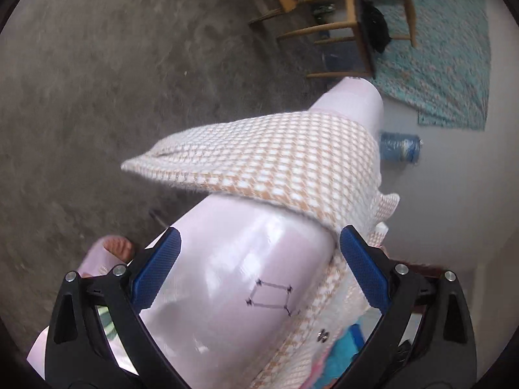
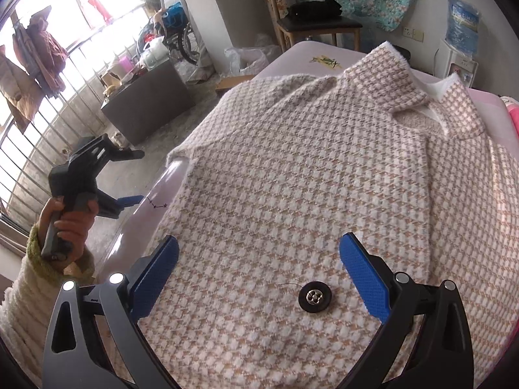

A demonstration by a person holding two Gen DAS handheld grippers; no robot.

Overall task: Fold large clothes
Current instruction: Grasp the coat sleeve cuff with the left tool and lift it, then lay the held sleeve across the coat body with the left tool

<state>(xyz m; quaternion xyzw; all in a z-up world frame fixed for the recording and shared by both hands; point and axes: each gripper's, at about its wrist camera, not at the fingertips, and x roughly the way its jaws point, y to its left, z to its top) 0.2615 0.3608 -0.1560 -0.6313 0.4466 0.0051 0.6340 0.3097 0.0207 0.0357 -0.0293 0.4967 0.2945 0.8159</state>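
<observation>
A pink-and-white houndstooth coat lies spread on a glossy pale pink table, collar toward the far end. A black button sits on the cloth between the fingers of my right gripper, which hovers open just above the coat. In the left wrist view a flap of the same coat hangs over the table's edge. My left gripper is open over the bare table corner, holding nothing. From the right wrist view the left gripper appears at the table's left edge, held by a hand.
A wooden chair with a black bundle stands beyond the table. A water dispenser with a blue bottle stands by the wall. A dark cabinet and window bars lie left. Grey concrete floor and a foot show below.
</observation>
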